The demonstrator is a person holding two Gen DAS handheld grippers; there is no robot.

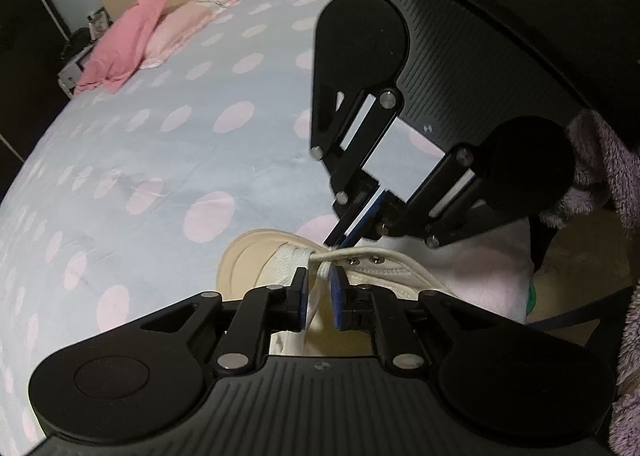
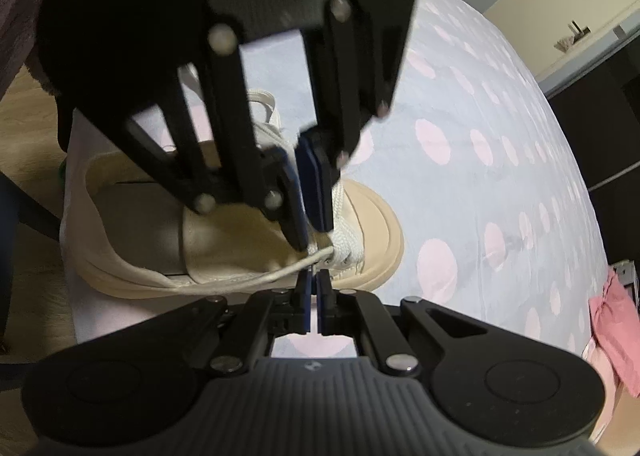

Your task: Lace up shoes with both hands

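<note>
Lying limp across the shoe [image 2: 240, 240] on the bed [image 1: 140, 159], the lace [image 2: 256, 276] — soft, light, slippery — seems pinched near its end by the clenched right gripper [image 2: 314, 288]; the left gripper [image 1: 318, 296] straddles it, slightly parted.

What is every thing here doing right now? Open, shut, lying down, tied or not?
Left gripper: partly open, white lace between its pads.
Right gripper: shut on the lace.
Lace: untied, pulled across the shoe's side.
Shoe: lying on the bed, only partly laced.
Bedsheet: spread flat.
Pink pillows: lying at the bed's head.
</note>
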